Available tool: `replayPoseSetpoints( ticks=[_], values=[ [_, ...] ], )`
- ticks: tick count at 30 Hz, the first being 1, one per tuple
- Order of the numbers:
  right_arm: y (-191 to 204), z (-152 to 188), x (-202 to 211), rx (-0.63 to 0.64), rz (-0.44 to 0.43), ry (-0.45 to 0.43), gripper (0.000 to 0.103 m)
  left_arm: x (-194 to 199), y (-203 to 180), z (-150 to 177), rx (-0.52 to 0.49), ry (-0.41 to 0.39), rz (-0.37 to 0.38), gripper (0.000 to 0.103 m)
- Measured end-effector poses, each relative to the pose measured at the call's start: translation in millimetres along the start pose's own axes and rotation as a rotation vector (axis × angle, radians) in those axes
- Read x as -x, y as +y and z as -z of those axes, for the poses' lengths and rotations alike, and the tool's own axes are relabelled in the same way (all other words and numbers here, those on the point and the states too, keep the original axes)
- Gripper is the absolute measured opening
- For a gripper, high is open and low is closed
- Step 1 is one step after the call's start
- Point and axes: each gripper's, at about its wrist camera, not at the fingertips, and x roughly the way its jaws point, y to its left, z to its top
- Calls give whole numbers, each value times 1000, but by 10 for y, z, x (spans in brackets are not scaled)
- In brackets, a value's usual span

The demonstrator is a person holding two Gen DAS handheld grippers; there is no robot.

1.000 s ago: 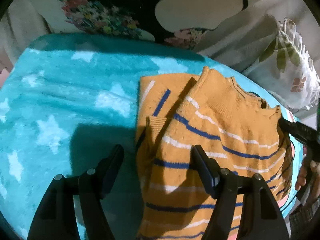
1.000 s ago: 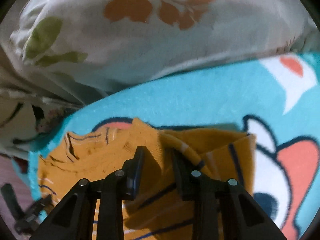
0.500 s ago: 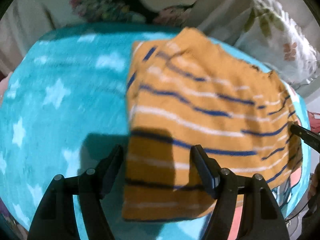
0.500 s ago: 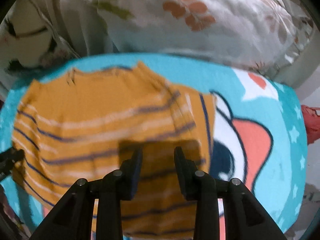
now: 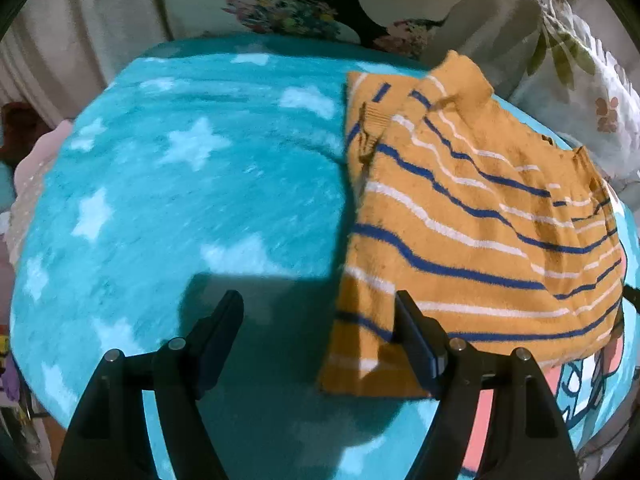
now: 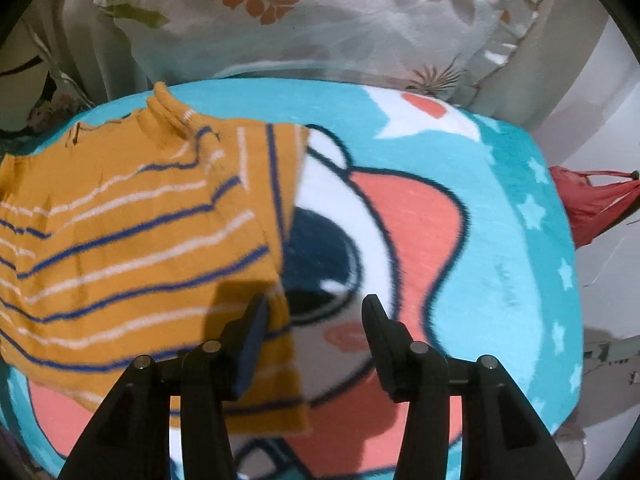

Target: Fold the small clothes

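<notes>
A small orange sweater point(image 5: 472, 216) with blue and white stripes lies flat on a turquoise star blanket point(image 5: 200, 184), its sleeves folded in over the body. My left gripper point(image 5: 318, 320) is open and empty, above the sweater's lower left corner. In the right wrist view the sweater point(image 6: 132, 240) fills the left side, lying on the blanket's cartoon print point(image 6: 400, 240). My right gripper point(image 6: 314, 320) is open and empty, above the sweater's lower right corner.
A white pillow with a leaf print point(image 6: 320, 20) lies behind the blanket and also shows in the left wrist view point(image 5: 580, 80). A floral cloth point(image 5: 300, 0) lies at the back. A red item point(image 6: 592, 208) sits off the bed's right side.
Both grippers have pulled back from the sweater's top to its bottom edge and spread apart. The right gripper has opened wider. The sweater now lies flat.
</notes>
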Motion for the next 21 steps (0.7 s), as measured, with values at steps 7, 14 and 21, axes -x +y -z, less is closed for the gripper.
replayPoseSetpoints(
  ticks=[7, 14, 21],
  values=[
    [-225, 375, 297, 13, 11, -39, 51, 452, -215, 295, 3, -66, -8, 76],
    [-364, 738, 748, 38, 10, -121, 51, 841, -478, 553, -21, -111, 15, 76],
    [-400, 1100, 1100, 90, 29, -186, 52, 1128, -675, 886, -53, -144, 11, 76]
  ],
)
